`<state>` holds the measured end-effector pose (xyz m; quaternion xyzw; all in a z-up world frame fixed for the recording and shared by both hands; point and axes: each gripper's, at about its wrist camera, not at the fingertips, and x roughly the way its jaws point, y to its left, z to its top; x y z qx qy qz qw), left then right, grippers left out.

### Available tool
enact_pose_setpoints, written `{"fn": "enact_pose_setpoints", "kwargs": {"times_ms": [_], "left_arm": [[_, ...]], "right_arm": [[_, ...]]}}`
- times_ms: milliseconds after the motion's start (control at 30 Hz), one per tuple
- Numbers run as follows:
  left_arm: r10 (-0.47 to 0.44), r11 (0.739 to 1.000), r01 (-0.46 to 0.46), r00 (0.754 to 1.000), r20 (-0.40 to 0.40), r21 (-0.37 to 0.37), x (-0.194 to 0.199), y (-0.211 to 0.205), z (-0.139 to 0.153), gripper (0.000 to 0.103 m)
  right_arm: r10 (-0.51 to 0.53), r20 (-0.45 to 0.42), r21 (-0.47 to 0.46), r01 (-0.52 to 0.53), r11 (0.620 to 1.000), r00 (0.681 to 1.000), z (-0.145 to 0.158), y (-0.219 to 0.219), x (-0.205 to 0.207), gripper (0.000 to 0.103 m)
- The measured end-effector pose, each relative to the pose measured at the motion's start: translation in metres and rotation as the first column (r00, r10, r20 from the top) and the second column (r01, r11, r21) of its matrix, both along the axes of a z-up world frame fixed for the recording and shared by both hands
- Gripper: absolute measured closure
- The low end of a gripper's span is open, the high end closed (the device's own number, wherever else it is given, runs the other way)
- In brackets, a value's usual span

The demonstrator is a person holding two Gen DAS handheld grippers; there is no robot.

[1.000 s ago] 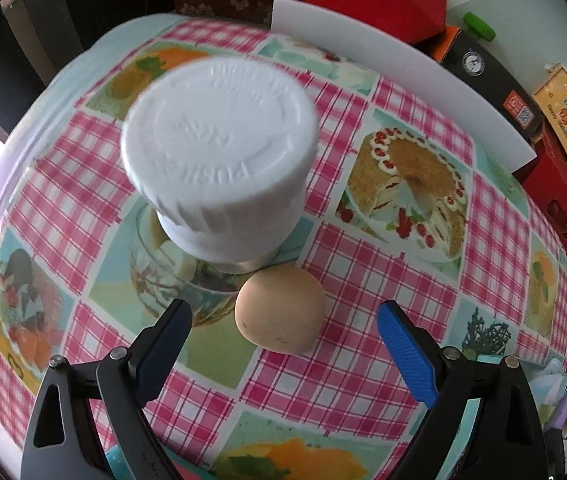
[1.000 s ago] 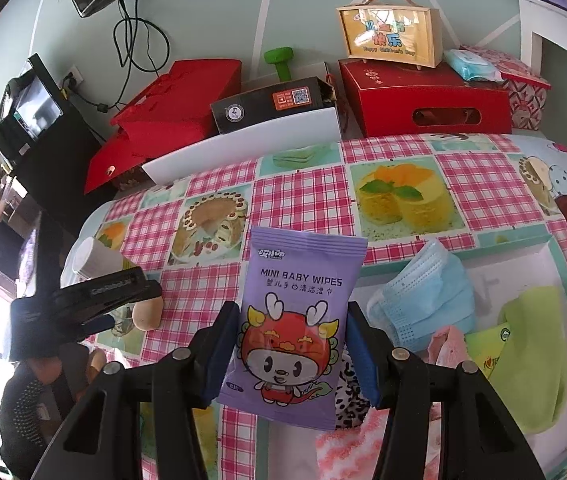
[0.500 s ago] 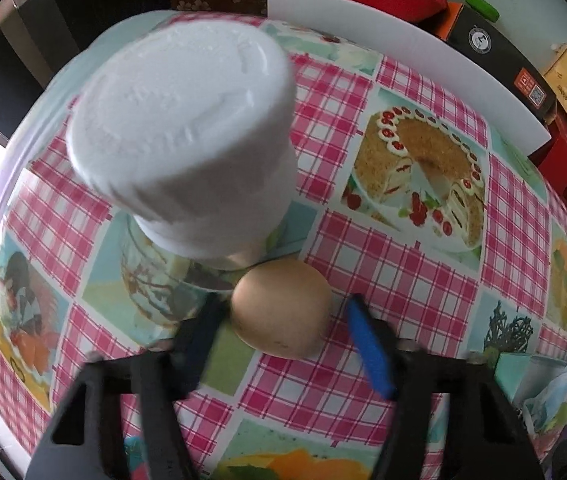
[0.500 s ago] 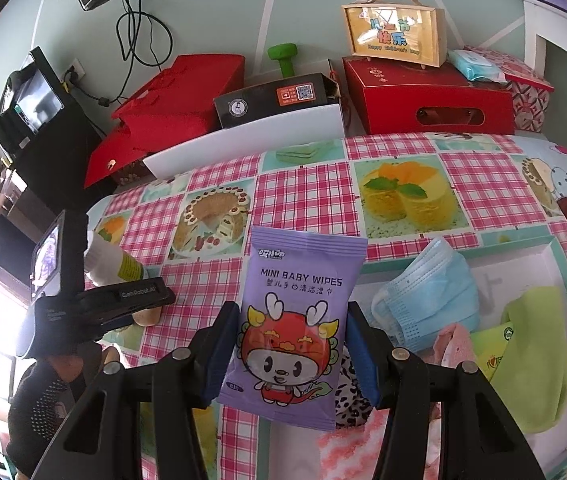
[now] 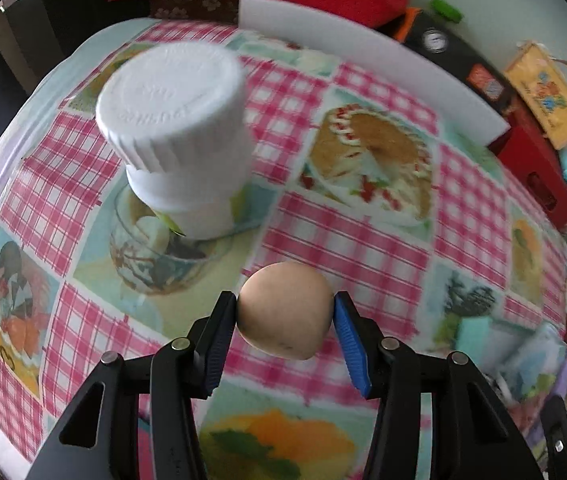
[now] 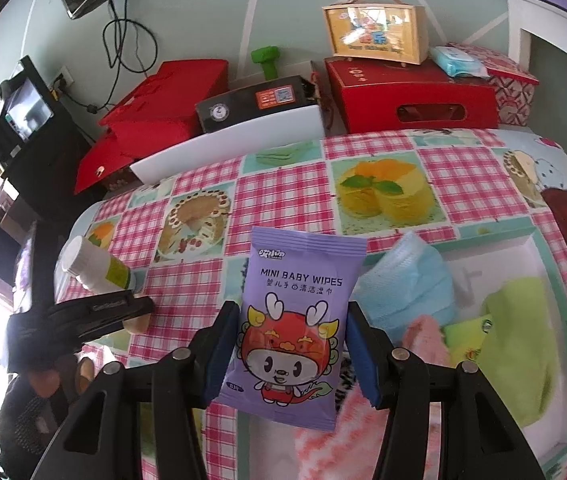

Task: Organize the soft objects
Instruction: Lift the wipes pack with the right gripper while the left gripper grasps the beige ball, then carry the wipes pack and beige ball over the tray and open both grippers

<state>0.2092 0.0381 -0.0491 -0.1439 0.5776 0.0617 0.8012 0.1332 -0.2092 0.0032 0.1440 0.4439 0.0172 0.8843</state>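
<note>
Left gripper (image 5: 285,316): half closed, beige soft ball (image 5: 285,316) pinched between both pads. Right gripper (image 6: 289,350): purple baby wipes pack (image 6: 297,328) clamped at its sides.

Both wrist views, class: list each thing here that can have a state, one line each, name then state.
left gripper: jaws just closed, shut on the ball
beige ball: clamped between the pads
white bottle: cap on, upright
right gripper: shut on the pack
baby wipes pack: sealed, held upright
blue face mask: crumpled, lying in the tray
white tray: holding soft items
small screen: switched on
</note>
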Motion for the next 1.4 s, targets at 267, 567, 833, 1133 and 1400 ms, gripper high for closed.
{"fn": "enact_pose_setpoints", "kwargs": {"times_ms": [267, 567, 833, 1133, 1400], "left_arm": [[-0.129, 0.991, 0.133, 0.984, 0.12, -0.029, -0.034, -0.036, 0.046, 0.052], [-0.317, 0.943, 0.328, 0.937, 0.146, -0.062, -0.062, -0.089, 0.058, 0.052], [-0.443, 0.889, 0.451, 0.891, 0.102, -0.081, -0.084, -0.13, 0.044, 0.051], [-0.524, 0.848, 0.525, 0.851, 0.035, -0.075, -0.104, -0.16, 0.024, 0.051], [-0.532, 0.842, 0.533, 0.846, 0.039, -0.077, -0.116, -0.16, 0.023, 0.039]], "right_arm": [[-0.072, 0.0, -0.01, 0.072, 0.997, 0.997, 0.003, -0.029, -0.019, 0.047], [-0.134, -0.034, -0.041, 0.133, 0.99, 0.99, -0.002, -0.053, -0.042, 0.047], [-0.153, -0.085, -0.111, 0.143, 0.983, 0.985, -0.013, -0.061, -0.058, 0.047], [-0.19, -0.142, -0.134, 0.172, 0.976, 0.971, -0.033, -0.075, -0.07, 0.046], [-0.21, -0.162, -0.133, 0.19, 0.973, 0.964, -0.04, -0.081, -0.081, 0.036]]}}
